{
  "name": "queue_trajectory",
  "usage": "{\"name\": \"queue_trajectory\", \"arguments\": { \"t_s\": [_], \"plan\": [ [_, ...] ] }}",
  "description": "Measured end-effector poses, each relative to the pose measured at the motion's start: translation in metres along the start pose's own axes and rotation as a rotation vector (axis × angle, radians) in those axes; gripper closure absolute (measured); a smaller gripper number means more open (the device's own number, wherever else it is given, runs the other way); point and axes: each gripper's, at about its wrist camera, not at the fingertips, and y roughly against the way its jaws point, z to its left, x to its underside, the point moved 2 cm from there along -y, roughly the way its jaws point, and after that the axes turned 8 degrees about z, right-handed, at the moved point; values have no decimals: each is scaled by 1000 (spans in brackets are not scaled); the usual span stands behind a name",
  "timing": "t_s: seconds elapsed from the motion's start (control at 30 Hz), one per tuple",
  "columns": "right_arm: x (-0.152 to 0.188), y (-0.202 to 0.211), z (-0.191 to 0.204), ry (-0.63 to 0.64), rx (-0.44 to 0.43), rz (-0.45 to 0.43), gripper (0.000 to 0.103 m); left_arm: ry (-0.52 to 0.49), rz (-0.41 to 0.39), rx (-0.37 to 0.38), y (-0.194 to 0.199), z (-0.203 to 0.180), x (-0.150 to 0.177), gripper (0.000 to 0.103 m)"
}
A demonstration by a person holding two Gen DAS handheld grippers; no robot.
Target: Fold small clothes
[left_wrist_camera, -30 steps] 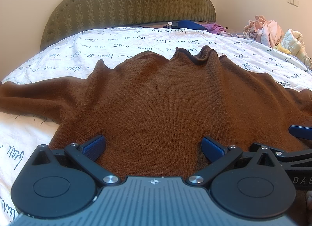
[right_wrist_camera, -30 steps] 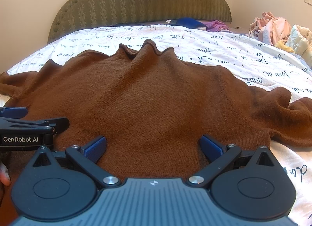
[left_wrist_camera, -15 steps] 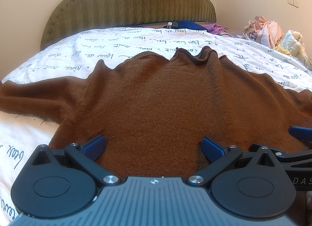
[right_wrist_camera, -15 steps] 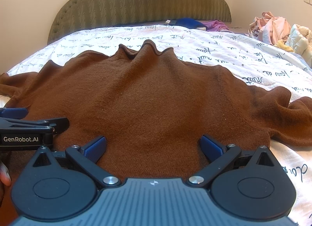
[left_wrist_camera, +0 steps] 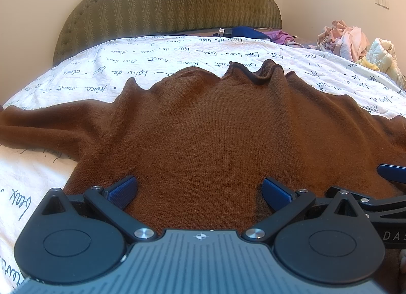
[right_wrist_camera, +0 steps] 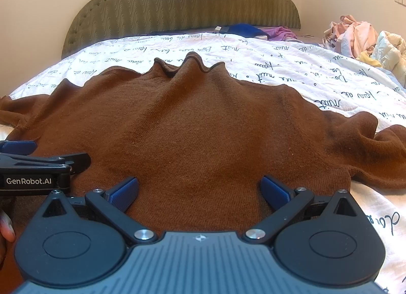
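A brown knit sweater point(left_wrist_camera: 203, 136) lies spread flat on the bed, collar point(left_wrist_camera: 253, 73) pointing to the headboard, sleeves stretched out to both sides. My left gripper point(left_wrist_camera: 200, 190) hovers open over the sweater's near hem, left half, blue pads wide apart with nothing between them. My right gripper point(right_wrist_camera: 199, 190) is open too, over the right half of the same sweater point(right_wrist_camera: 203, 129). Each gripper shows in the other's view: the right one point(left_wrist_camera: 390, 174) at the right edge, the left one point(right_wrist_camera: 17, 148) at the left edge. The hem itself is hidden under the gripper bodies.
The bed has a white cover with black script point(left_wrist_camera: 152, 65) and a green padded headboard point(left_wrist_camera: 177, 2). Blue and purple clothes point(right_wrist_camera: 253, 31) lie near the headboard. A heap of pink and cream garments point(right_wrist_camera: 360, 37) sits at the far right.
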Motion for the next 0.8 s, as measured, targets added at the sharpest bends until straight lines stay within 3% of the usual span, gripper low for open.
{"name": "queue_trajectory", "arguments": {
  "t_s": [0.37, 0.5, 0.7, 0.8],
  "plan": [
    [4, 7, -11, -49, -25, -19, 0, 0, -2, -3, 0, 0, 0, 0],
    [6, 16, -25, -38, -65, 17, 0, -3, -4, -7, 0, 0, 1, 0],
    [10, 36, -74, 82, -219, 117, 0, -20, -7, -29, 1, -4, 1, 0],
    [8, 58, -124, 78, -190, 103, 0, 7, 1, -7, -1, 1, 0, 0]
  ]
}}
